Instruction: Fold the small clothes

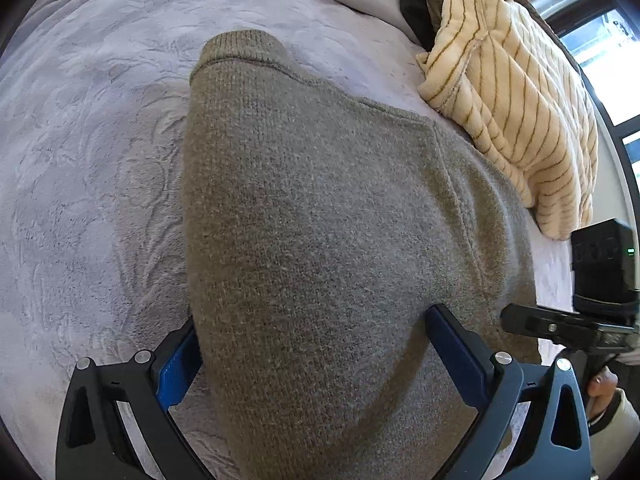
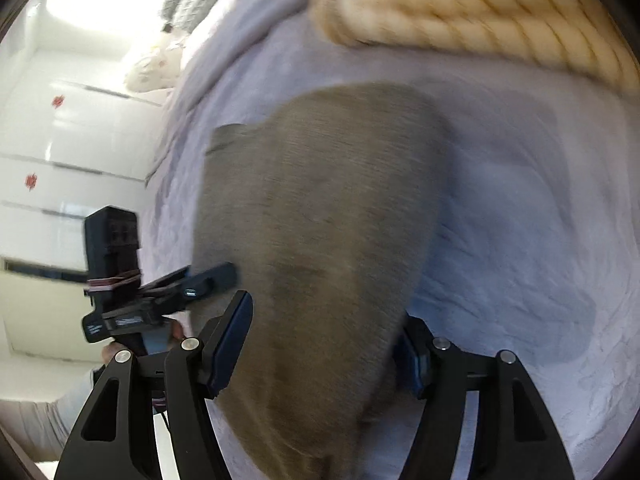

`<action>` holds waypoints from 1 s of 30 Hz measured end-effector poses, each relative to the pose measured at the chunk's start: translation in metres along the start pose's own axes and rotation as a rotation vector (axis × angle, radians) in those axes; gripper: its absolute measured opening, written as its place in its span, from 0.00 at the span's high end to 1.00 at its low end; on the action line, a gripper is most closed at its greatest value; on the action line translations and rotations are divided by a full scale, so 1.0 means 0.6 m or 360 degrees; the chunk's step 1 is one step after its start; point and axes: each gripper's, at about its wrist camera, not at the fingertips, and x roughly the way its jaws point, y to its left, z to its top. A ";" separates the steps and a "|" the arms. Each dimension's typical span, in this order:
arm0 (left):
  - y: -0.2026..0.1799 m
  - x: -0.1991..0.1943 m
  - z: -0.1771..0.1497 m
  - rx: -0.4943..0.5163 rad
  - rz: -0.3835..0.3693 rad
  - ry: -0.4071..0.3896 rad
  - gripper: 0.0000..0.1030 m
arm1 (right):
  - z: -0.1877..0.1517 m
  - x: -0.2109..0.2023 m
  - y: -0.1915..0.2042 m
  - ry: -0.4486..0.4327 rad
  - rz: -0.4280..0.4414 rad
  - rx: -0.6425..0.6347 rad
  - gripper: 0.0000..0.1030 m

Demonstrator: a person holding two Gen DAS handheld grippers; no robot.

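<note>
A grey-brown knit sweater (image 1: 320, 200) lies folded into a long strip on a lavender plush blanket (image 1: 100, 160). Its ribbed hem points away from me. My left gripper (image 1: 312, 314) stands wide open over the near end, the cloth lying between its blue pads (image 1: 452, 348). In the blurred right wrist view the sweater (image 2: 320, 220) also runs between the wide jaws of my right gripper (image 2: 326, 306), which is open and not pinching the cloth. Each gripper shows at the edge of the other's view: the right gripper (image 1: 568, 328), the left gripper (image 2: 192, 284).
A cream garment with brown stripes (image 1: 512, 112) is heaped at the far right, touching the sweater's edge; dark clothes (image 1: 416, 8) lie behind it. A window (image 1: 608, 52) is beyond. White wardrobe doors (image 2: 60, 140) stand to the left. A person's hand (image 1: 600, 388) holds the right gripper.
</note>
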 end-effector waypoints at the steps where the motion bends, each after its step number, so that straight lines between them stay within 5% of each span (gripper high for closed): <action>1: -0.002 0.002 0.001 0.0006 0.0001 0.0000 0.00 | -0.003 0.002 -0.013 0.0008 0.0040 0.0038 0.33; 8: -0.015 0.016 0.008 0.0008 0.0005 -0.0005 0.00 | 0.008 0.029 -0.011 0.0041 0.0225 0.0082 0.32; 16: -0.037 0.039 0.013 0.0007 0.0017 -0.0016 0.00 | 0.018 0.058 0.002 0.0056 0.0209 0.0097 0.32; 17: -0.039 0.039 0.013 0.0011 0.0018 -0.0017 0.00 | 0.017 0.059 0.005 0.0053 0.0187 0.0096 0.38; 20: -0.045 0.030 0.009 0.0046 0.0014 -0.0048 0.17 | 0.007 0.055 0.014 0.0049 0.0202 0.0102 0.68; 24: -0.041 -0.002 0.002 0.0090 -0.0064 -0.0113 0.49 | -0.001 0.041 0.036 0.0002 0.0299 0.0112 0.69; 30: -0.029 -0.060 -0.004 0.0081 -0.0167 -0.0129 0.53 | -0.018 0.026 0.098 -0.0047 0.0495 0.0165 0.69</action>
